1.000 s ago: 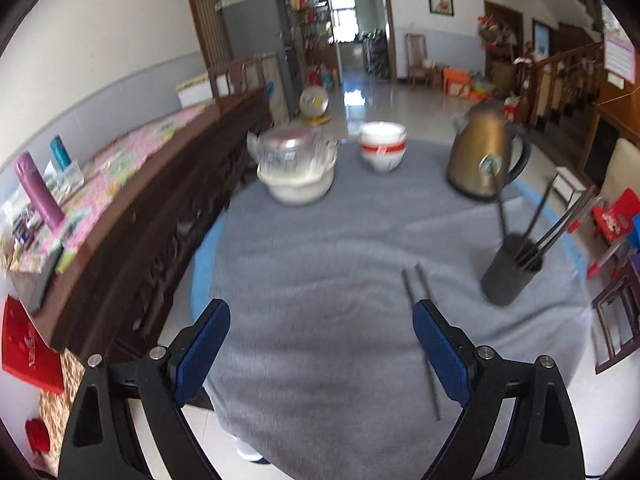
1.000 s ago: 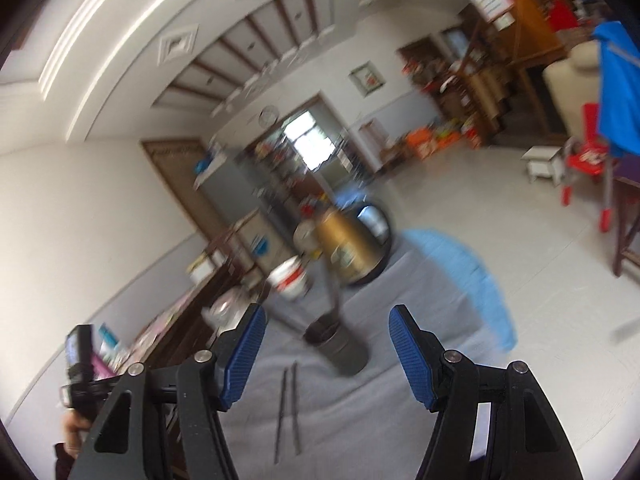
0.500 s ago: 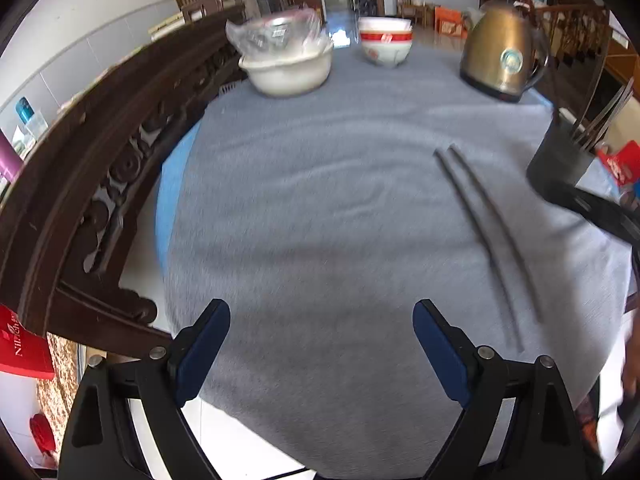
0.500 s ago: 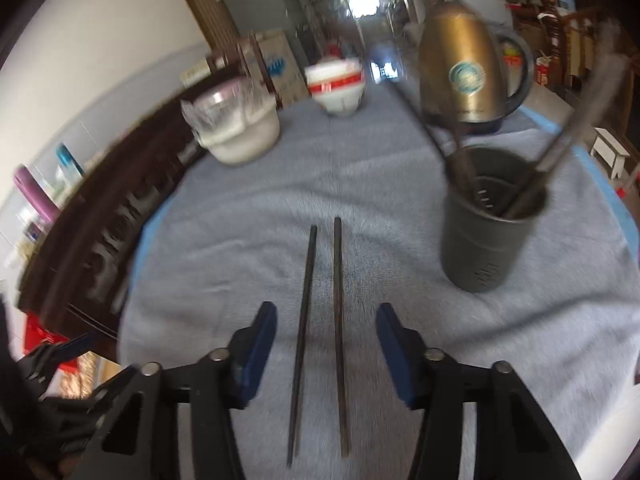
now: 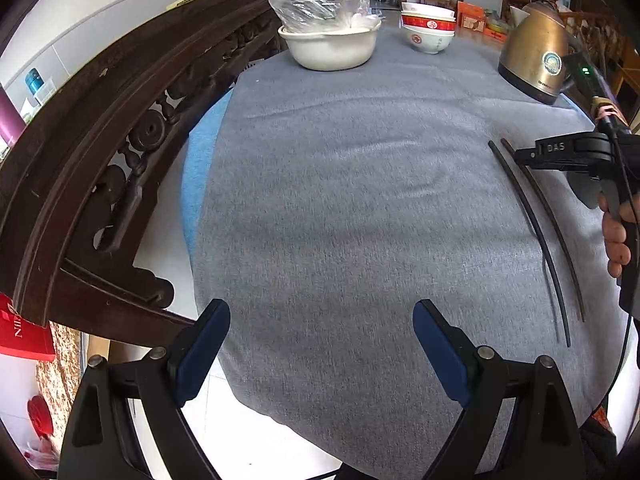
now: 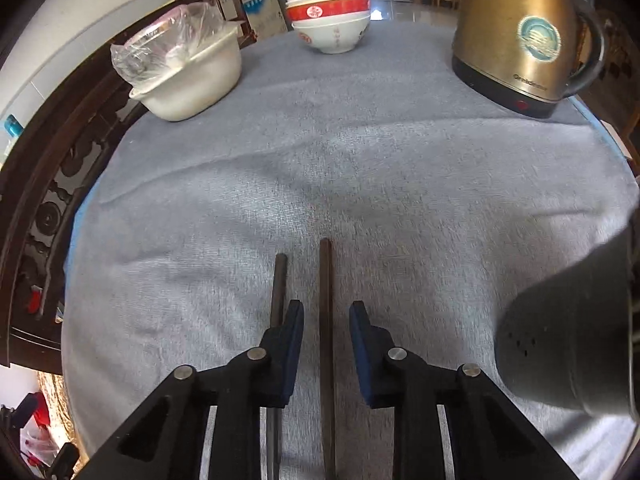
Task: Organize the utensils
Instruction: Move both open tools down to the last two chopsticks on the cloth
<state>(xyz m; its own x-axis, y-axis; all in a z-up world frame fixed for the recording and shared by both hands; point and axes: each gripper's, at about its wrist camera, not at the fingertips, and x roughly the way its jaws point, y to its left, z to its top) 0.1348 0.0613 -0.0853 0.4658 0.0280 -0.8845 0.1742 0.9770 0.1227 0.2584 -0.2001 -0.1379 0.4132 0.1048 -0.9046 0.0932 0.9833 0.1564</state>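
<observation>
the right gripper (image 6: 326,316) sits low over the grey cloth (image 6: 360,168), jaws narrowed but not closed, straddling the right chopstick (image 6: 326,280) without gripping it; the left chopstick (image 6: 279,284) lies just outside its left finger at 11 o'clock. the dark holder (image 6: 572,332) looms at 3 o'clock. the left gripper (image 5: 320,344) hovers wide open, holding nothing. the risk, as i judge it: closing here takes only one stick, or the finger nudges the other and rolls it away across the soft cloth.
</observation>
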